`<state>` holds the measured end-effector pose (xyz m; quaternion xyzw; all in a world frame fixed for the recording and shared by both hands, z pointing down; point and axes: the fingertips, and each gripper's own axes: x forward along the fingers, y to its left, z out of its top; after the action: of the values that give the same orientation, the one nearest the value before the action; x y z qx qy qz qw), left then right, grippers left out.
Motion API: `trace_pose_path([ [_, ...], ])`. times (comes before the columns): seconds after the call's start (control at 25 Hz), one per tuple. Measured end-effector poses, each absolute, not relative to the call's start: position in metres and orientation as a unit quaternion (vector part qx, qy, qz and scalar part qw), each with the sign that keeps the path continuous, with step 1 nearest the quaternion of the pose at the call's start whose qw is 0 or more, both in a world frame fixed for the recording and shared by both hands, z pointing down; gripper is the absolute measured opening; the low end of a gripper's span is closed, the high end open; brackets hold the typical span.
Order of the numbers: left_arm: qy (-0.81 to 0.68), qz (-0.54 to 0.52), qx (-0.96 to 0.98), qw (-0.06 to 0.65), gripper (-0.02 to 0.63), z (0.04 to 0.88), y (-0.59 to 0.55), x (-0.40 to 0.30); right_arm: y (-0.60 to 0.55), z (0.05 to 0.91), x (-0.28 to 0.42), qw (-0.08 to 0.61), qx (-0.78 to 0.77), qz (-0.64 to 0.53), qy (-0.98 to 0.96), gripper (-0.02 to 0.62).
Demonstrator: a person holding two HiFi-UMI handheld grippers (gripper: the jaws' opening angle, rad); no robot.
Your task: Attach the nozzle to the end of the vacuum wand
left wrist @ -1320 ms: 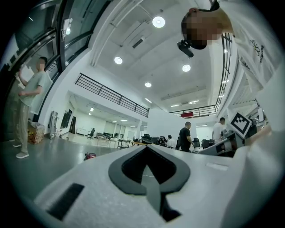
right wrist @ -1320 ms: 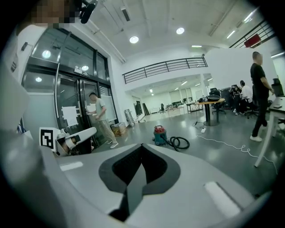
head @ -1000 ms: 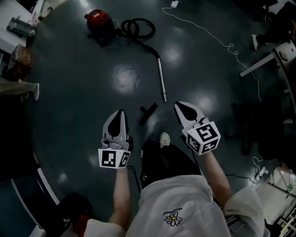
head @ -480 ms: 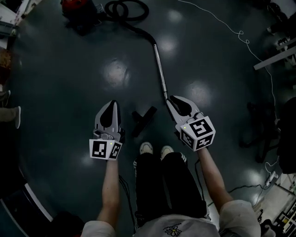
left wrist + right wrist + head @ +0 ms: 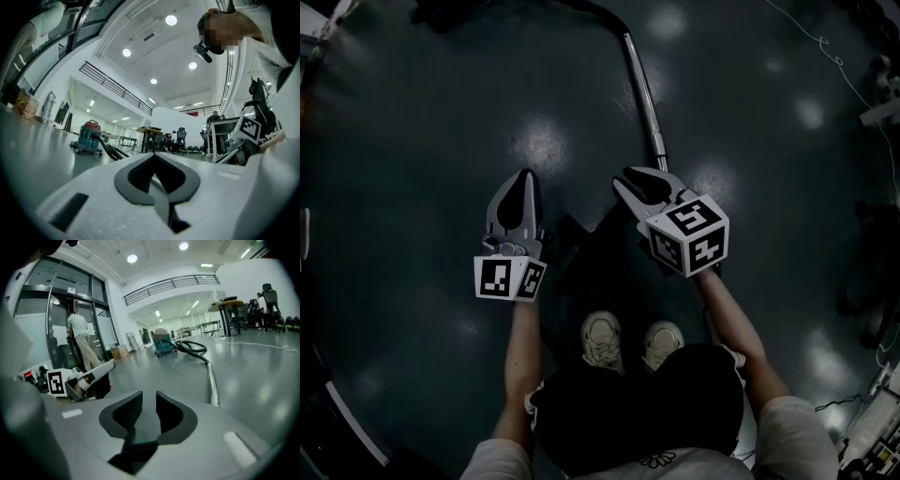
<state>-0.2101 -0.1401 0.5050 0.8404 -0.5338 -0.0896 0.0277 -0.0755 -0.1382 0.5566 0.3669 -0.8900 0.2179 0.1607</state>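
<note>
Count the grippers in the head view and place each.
2. The left gripper, shut, is over the floor at left; the right gripper, its empty jaws having just been opening, is by the vacuum wand's near end. None hidden.

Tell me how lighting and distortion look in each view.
Head view: dim, glare patches on the floor, fisheye curving. Left gripper view: bright lights, black corners. Right gripper view: bright, sheen on floor, blurred rim.
</note>
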Motion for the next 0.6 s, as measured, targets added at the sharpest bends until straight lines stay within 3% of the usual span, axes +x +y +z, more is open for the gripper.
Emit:
trace_pose_path([
  [0.2, -0.557, -0.070, 0.827, 0.024, 0.003, 0.542, -0.134, -0.223, -0.096, 0.623, -0.135, 0.290, 0.243, 0.183, -0.907, 0.188],
  [0.32, -0.567, -0.048, 0.822, 0.021, 0.003, 0.552, -0.127, -0.231, -0.080, 0.658, -0.159, 0.378, 0.203, 0.131, -0.893, 0.204],
  [0.6, -0.583, -0.046, 0.811, 0.037, 0.003, 0.570, -0.128, -0.249, -0.062, 0.702, -0.185, 0.453, 0.159, 0.140, -0.866, 0.207],
])
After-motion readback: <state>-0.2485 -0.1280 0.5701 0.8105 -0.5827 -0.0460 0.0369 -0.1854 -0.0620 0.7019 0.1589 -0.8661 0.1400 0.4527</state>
